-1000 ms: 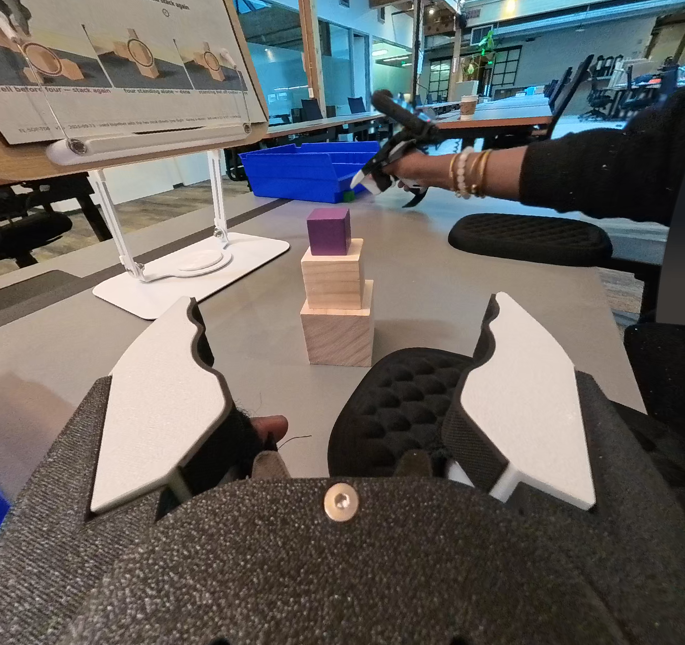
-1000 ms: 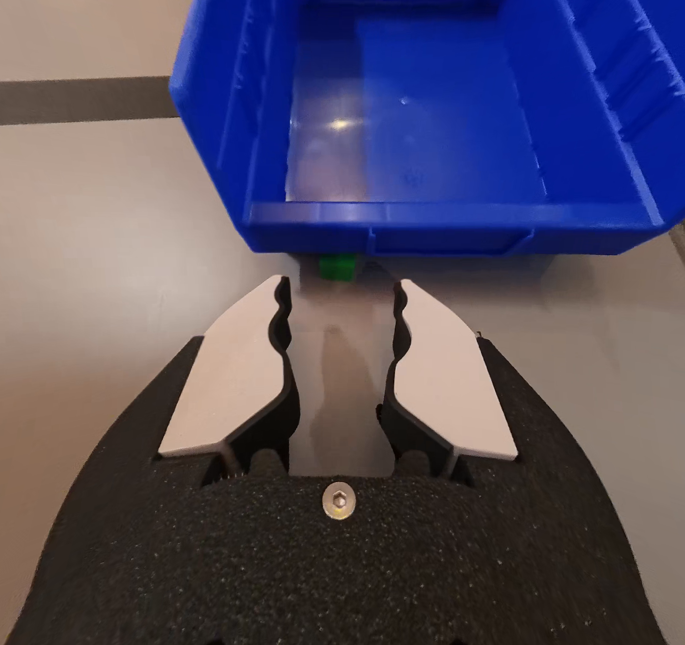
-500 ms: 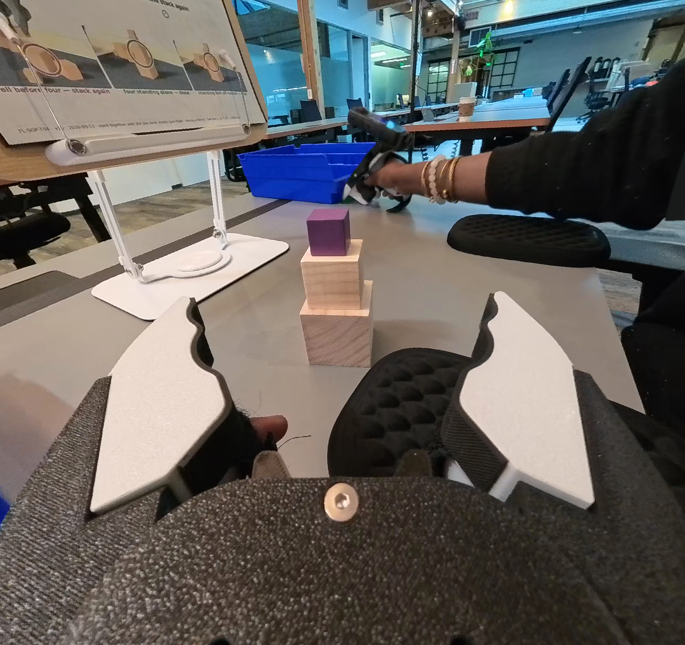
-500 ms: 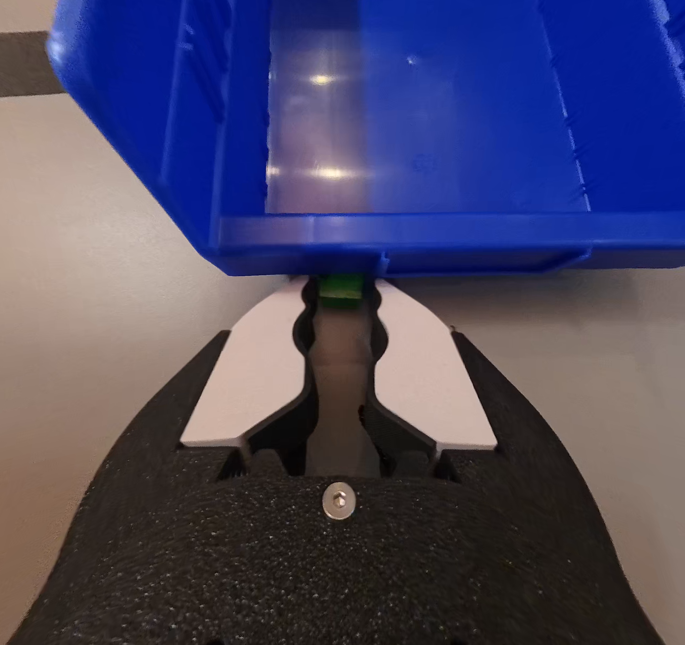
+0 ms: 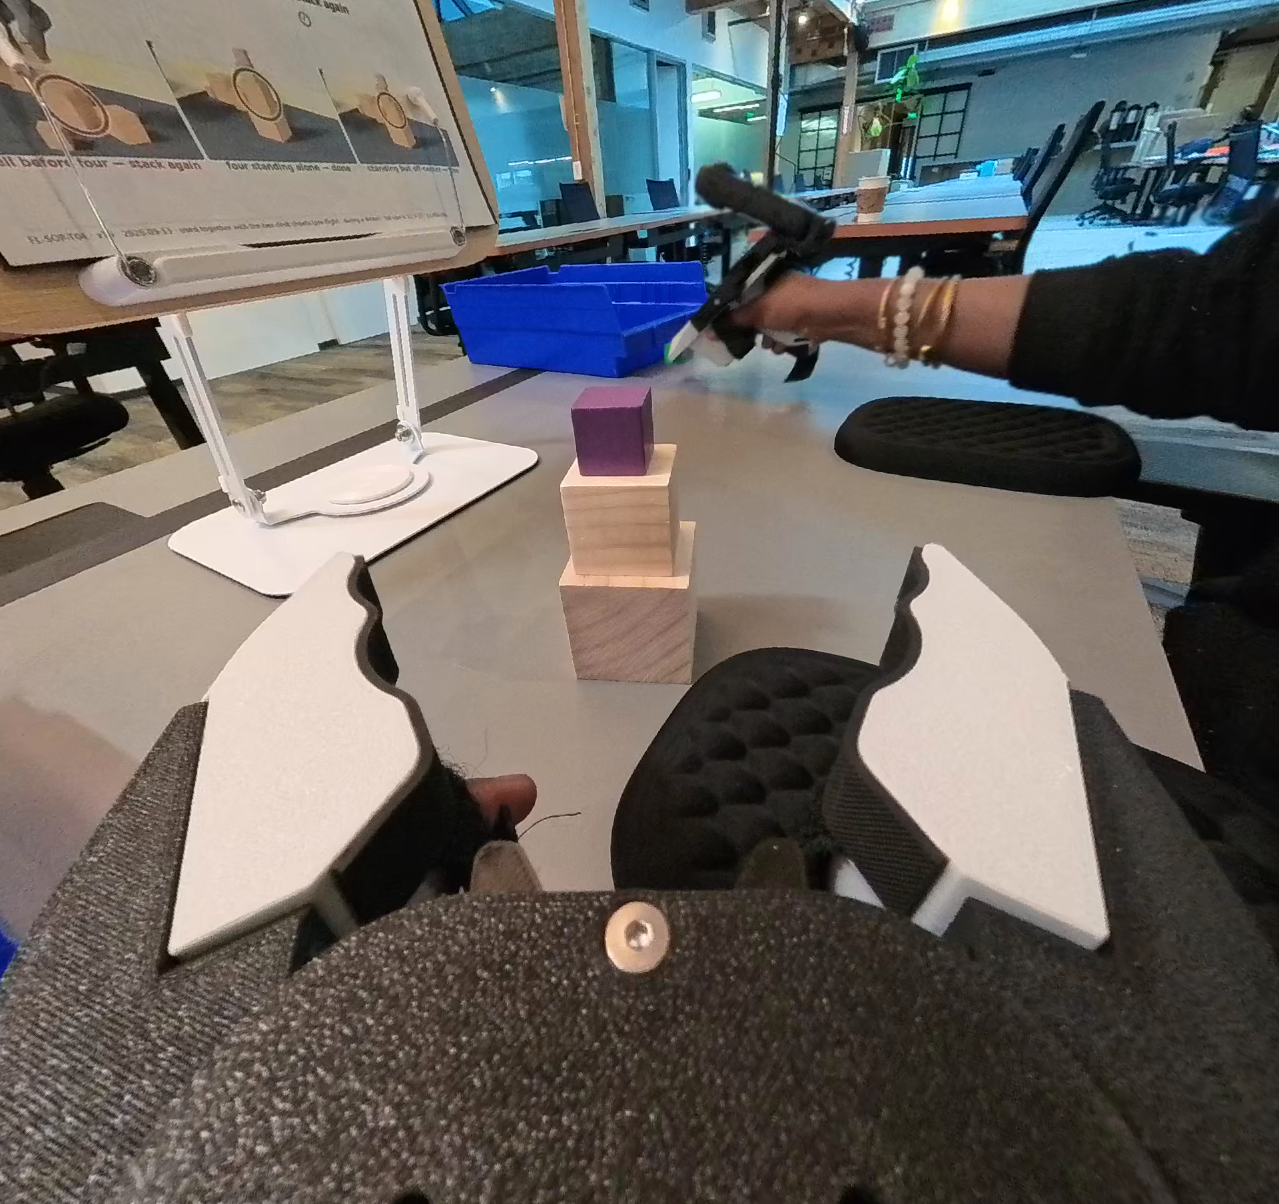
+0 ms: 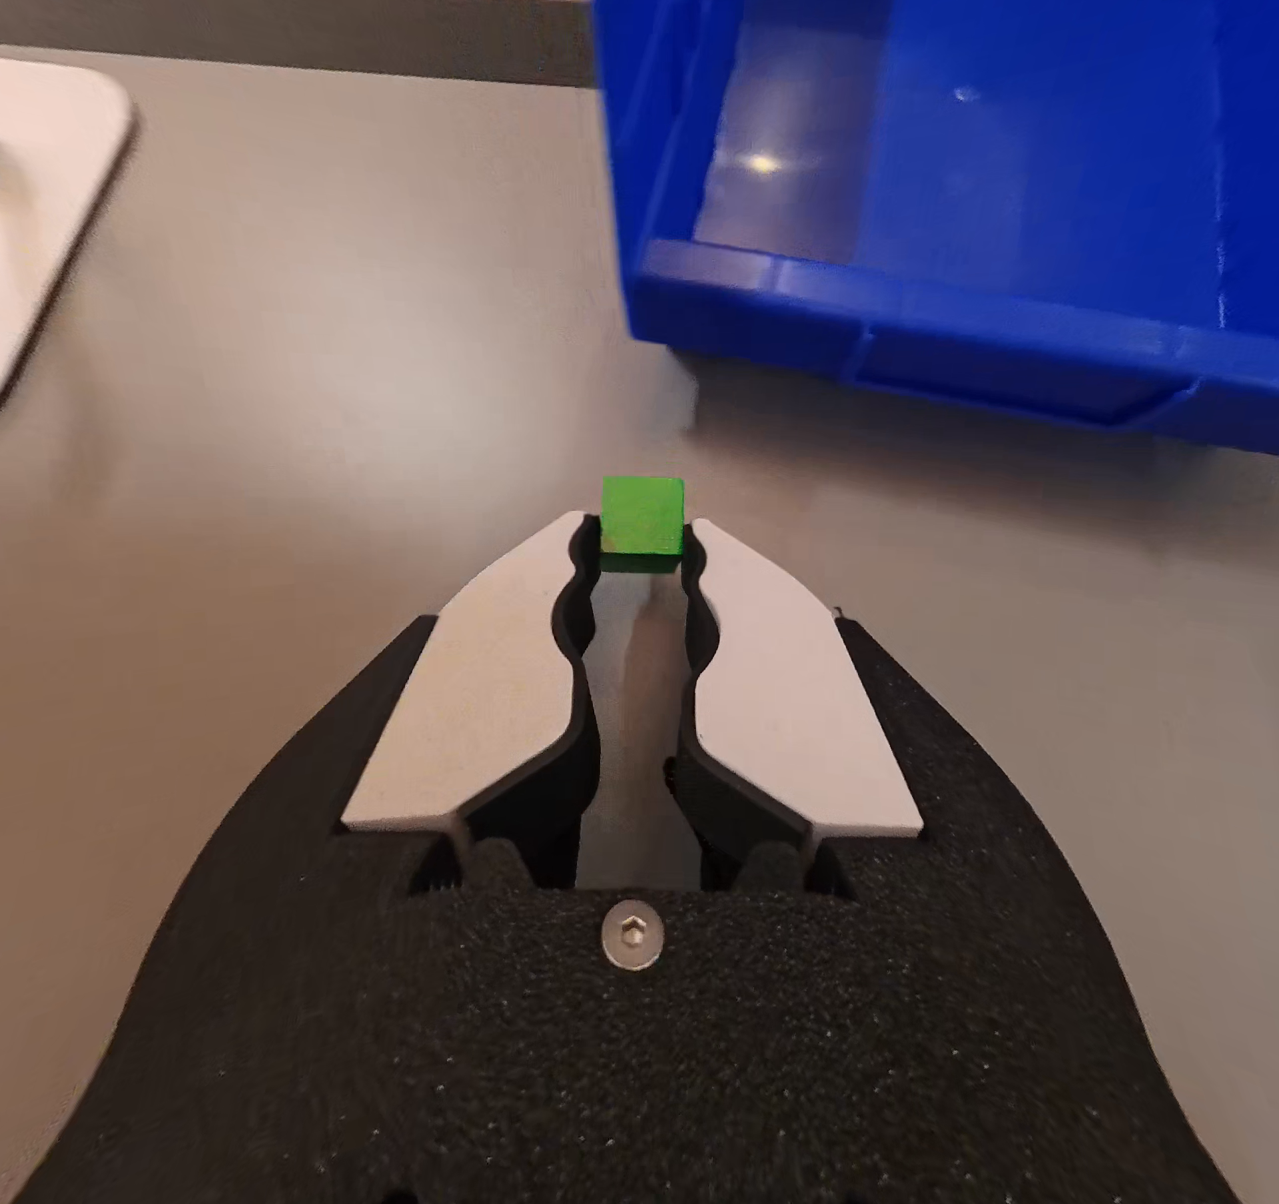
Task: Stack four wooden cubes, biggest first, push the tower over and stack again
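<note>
Right claw (image 6: pixel 641 534) grips a small green cube (image 6: pixel 642 523) at its fingertips, above the grey table (image 6: pixel 311 340) and near the blue bin (image 6: pixel 969 312), cut off at the frame edge. Left claw (image 5: pixel 633 600) gapes wide with nothing between its fingers, behind a block tower (image 5: pixel 623 548) topped by a purple cube (image 5: pixel 612 430); a black pad (image 5: pixel 754 755) hides part of the table.

I see three-cube stack (image 5: pixel 626 548) on table (image 5: pixel 865 548), dead ahead of left gripper (image 5: pixel 637 589), jaws spread wide, stack beyond tips. Document stand (image 5: pixel 346 499) ahead-left of it. Bin (image 5: pixel 574 333) behind stack, far side of table. Armrest pad (image 5: pixel 983 437) ahead-right. Right gripper (image 6: pixel 640 527) off table surface, small cube (image 6: pixel 640 523) pinched at fingertips; bin (image 6: pixel 969 312) ahead-right of it, stand base (image 6: pixel 41 201) far left.
</note>
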The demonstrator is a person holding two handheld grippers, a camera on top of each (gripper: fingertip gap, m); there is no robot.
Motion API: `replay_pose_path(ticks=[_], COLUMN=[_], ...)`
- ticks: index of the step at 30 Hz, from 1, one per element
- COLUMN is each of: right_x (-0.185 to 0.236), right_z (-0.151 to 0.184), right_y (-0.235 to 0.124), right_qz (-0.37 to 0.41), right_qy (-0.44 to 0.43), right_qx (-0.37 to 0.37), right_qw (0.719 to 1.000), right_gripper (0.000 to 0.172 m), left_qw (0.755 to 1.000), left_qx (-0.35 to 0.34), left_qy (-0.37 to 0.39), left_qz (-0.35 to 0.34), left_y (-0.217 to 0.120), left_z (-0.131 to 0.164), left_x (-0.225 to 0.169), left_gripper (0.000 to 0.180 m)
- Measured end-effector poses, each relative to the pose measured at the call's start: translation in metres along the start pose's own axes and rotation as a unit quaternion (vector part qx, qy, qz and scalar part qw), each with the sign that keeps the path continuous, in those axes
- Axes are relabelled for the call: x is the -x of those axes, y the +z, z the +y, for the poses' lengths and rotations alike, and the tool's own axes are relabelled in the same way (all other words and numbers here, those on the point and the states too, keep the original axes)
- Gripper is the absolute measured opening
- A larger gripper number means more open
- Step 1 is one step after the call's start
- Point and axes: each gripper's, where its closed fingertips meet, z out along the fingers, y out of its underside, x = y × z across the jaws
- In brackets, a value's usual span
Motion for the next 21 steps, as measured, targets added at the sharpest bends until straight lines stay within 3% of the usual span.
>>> replay_pose_path(ticks=[6, 10, 15, 18, 21], right_x=[0.073, 0.148, 0.241, 0.284, 0.331], right_z=[-0.01, -0.031, -0.047, -0.049, -0.042], right_y=[-0.059, -0.11, -0.165, -0.182, -0.201], right_qz=[-0.095, -0.178, -0.277, -0.308, -0.385], right_qy=[-0.08, -0.167, -0.273, -0.33, -0.375], right_qx=[-0.038, -0.099, -0.147, -0.147, -0.135], right_qw=[0.992, 0.965, 0.909, 0.88, 0.832], right_gripper=[0.022, 0.021, 0.021, 0.022, 0.022], left_qw=[1.0, 1.0, 1.0, 1.0, 1.0], left_qx=[0.002, 0.003, 0.003, 0.004, 0.003], left_qy=[-0.001, -0.001, -0.001, 0.0, -0.001], left_qz=[-0.002, -0.002, -0.001, 0.0, -0.001], left_y=[0.0, 0.001, 0.001, 0.001, 0.001], left_z=[0.001, 0.001, 0.001, 0.001, 0.001], left_x=[0.001, 0.001, 0.0, 0.0, 0.001], left_gripper=[0.137, 0.137, 0.137, 0.137, 0.137])
